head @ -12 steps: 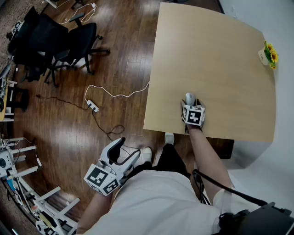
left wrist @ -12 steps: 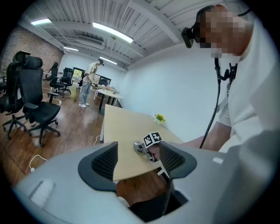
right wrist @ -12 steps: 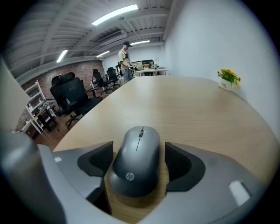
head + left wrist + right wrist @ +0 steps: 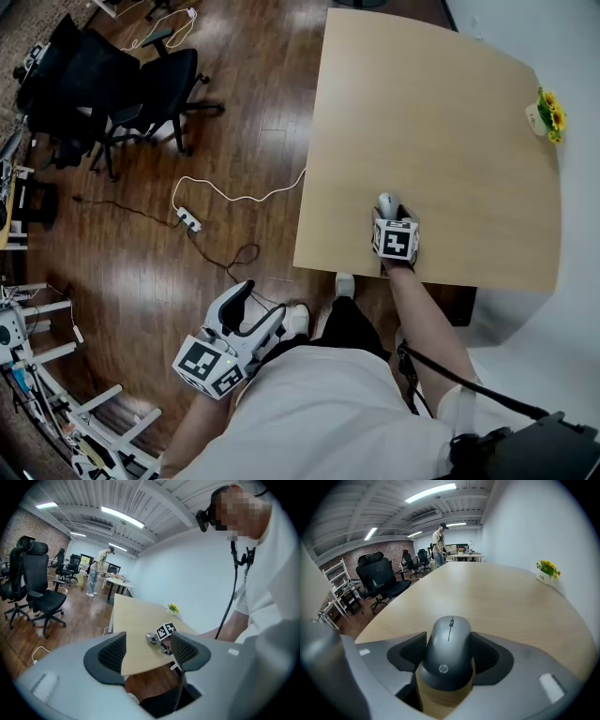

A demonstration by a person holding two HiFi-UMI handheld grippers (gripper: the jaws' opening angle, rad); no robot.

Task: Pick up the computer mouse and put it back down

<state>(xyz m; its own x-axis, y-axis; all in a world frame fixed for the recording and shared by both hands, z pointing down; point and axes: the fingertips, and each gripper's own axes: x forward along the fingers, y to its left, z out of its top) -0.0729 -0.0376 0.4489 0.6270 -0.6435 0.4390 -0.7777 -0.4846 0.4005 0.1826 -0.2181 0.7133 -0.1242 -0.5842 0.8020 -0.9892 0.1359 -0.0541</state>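
Observation:
A grey computer mouse point(image 4: 385, 202) lies near the front edge of the light wooden table point(image 4: 422, 103). My right gripper point(image 4: 388, 210) is around it from behind, its marker cube just nearer the person. In the right gripper view the mouse point(image 4: 450, 639) fills the gap and both pads point(image 4: 412, 652) press its sides, so the gripper is shut on it. I cannot tell whether the mouse is touching the tabletop. My left gripper point(image 4: 260, 304) hangs low at the person's left, over the wood floor, open with nothing between its jaws point(image 4: 149, 651).
A small pot of yellow flowers point(image 4: 547, 111) stands at the table's far right edge. Black office chairs point(image 4: 122, 84) stand at the far left, and a white power strip point(image 4: 190, 217) with cables lies on the floor. A person point(image 4: 438, 543) stands at distant desks.
Almost nothing differs: the right gripper with the mouse and the left gripper have each shifted only a few pixels.

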